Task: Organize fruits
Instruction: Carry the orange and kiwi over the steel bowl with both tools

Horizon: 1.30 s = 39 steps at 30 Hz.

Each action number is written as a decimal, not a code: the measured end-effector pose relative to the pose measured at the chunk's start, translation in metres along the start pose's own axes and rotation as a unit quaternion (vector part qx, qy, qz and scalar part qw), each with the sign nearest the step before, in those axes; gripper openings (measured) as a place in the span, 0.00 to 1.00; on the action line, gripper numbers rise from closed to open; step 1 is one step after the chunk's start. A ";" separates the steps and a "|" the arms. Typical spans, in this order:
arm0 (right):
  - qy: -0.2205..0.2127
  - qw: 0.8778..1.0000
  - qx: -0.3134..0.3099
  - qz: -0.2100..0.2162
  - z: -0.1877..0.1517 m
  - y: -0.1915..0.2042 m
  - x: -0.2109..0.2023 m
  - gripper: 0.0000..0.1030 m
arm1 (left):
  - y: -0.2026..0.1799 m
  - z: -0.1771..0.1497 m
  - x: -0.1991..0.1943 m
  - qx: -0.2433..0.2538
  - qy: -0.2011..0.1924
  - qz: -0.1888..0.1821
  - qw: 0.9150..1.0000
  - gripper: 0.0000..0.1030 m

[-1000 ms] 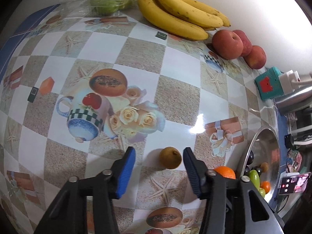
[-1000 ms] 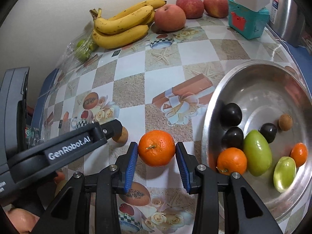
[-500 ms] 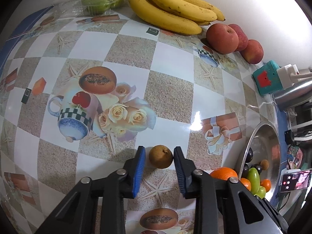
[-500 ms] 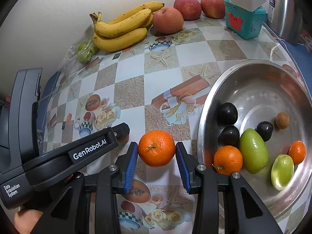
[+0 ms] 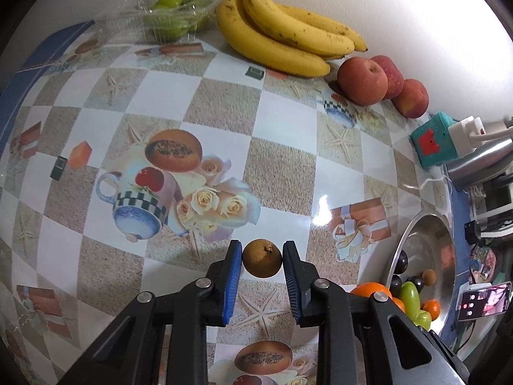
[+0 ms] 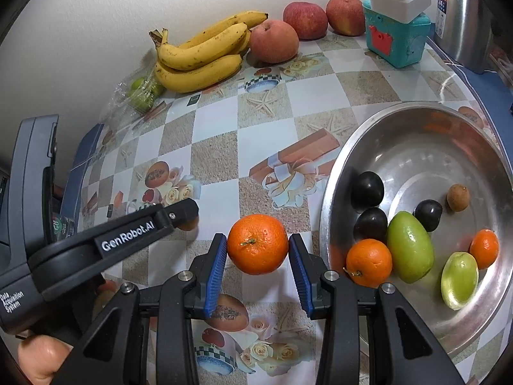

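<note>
A small round brown fruit (image 5: 262, 258) sits pinched between the blue pads of my left gripper (image 5: 261, 256), which is shut on it just above the patterned tablecloth. My right gripper (image 6: 258, 250) is shut on an orange tangerine (image 6: 257, 243), held beside the steel bowl (image 6: 416, 122). The bowl holds dark plums (image 6: 367, 188), green fruits (image 6: 408, 245), two small tangerines (image 6: 368, 262) and one brown fruit (image 6: 458, 197). In the right wrist view the left gripper's black body (image 6: 128, 227) reaches in from the left.
Along the wall lie bananas (image 5: 282, 35), three red apples (image 5: 362, 80) and a clear bag of green fruits (image 5: 170, 16). A teal box with a white plug (image 6: 396, 29) and a steel kettle (image 6: 465, 16) stand at the back right. A phone (image 5: 481, 300) lies beyond the bowl.
My left gripper's jaws have come together on the small brown fruit, which earlier lay loose between them. The right gripper keeps holding the tangerine in the same place.
</note>
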State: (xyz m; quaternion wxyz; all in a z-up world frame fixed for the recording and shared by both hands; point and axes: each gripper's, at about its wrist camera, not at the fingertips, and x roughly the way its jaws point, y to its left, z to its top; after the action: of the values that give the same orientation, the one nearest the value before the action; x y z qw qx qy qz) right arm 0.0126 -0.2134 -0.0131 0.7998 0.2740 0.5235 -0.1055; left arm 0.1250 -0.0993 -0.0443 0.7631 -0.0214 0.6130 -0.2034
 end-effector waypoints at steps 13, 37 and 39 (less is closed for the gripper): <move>-0.018 1.000 0.000 0.008 -0.003 0.001 -0.022 0.40 | -0.008 0.001 -0.044 0.017 -0.052 0.020 0.998 0.27; -0.081 0.987 0.125 -0.064 -0.004 -0.103 -0.079 0.40 | -0.103 -0.044 -0.064 0.141 -0.066 0.000 0.988 0.27; -0.084 0.985 0.133 -0.064 -0.004 -0.111 -0.083 0.40 | -0.111 -0.048 -0.062 0.150 -0.062 -0.006 0.987 0.27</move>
State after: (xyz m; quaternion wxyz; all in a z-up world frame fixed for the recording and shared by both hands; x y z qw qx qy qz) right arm -0.0763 -0.3126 0.0238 0.7891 0.3340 0.4520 -0.2478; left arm 0.0375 -0.1695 0.0327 0.7927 0.0767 0.5273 -0.2962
